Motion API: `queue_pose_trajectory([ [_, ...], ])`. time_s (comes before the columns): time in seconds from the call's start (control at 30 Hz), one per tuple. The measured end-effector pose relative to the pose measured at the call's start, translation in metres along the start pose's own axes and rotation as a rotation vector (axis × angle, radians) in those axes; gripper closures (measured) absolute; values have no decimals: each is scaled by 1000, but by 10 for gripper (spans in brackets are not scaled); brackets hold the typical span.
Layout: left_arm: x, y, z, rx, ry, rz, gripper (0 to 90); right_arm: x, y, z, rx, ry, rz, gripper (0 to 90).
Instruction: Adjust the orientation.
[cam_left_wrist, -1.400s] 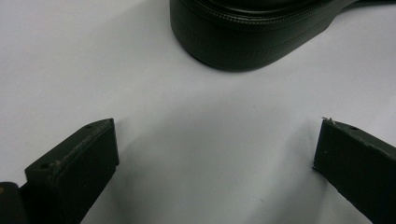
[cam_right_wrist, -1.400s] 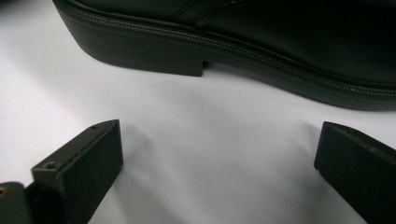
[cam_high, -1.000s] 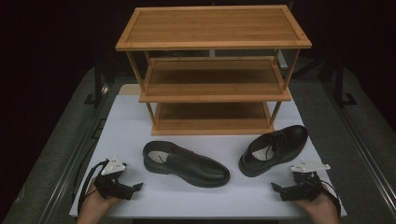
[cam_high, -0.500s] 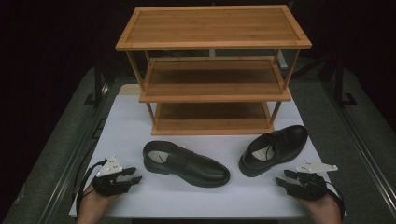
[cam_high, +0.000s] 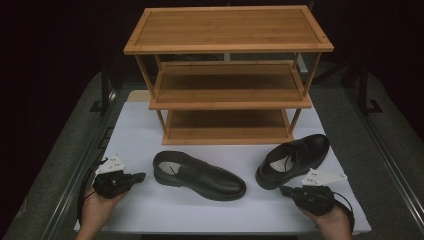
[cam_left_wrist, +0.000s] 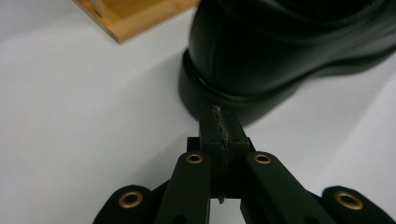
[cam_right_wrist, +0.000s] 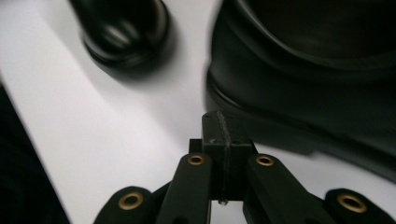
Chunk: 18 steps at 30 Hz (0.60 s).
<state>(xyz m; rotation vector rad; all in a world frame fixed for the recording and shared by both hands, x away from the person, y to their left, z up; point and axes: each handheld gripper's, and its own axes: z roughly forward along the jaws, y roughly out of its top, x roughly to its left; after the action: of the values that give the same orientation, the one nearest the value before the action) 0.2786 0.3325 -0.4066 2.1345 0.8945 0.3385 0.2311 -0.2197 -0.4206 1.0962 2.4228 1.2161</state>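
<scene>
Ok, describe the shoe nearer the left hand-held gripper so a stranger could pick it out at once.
Start at the wooden rack on the white mat; two black shoes lie in front of it. Take the left shoe, below the rack's left half. Unlike the laced shoe, it shows no laces, and its toe points right.

Both shoes, the left shoe (cam_high: 199, 175) and the right shoe (cam_high: 294, 159), are plain glossy black. The rack (cam_high: 227, 70) is honey-brown wood on a white bench (cam_high: 135, 125). My fingers (cam_left_wrist: 211, 133) are black with brass rivets.
</scene>
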Motion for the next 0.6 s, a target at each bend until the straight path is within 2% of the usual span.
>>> queue_pose_trajectory([
  [0.1, 5, 7, 2, -1, 15, 11, 900, 8, 12, 7, 1, 57, -3, 897],
  [0.43, 29, 31, 21, -12, 2, -9, 900, 35, 40, 39, 11, 140, -92, 897],
  [0.6, 36, 39, 35, -23, -18, -15, 900, 48, 57, 57, 7, 188, -130, 896],
])
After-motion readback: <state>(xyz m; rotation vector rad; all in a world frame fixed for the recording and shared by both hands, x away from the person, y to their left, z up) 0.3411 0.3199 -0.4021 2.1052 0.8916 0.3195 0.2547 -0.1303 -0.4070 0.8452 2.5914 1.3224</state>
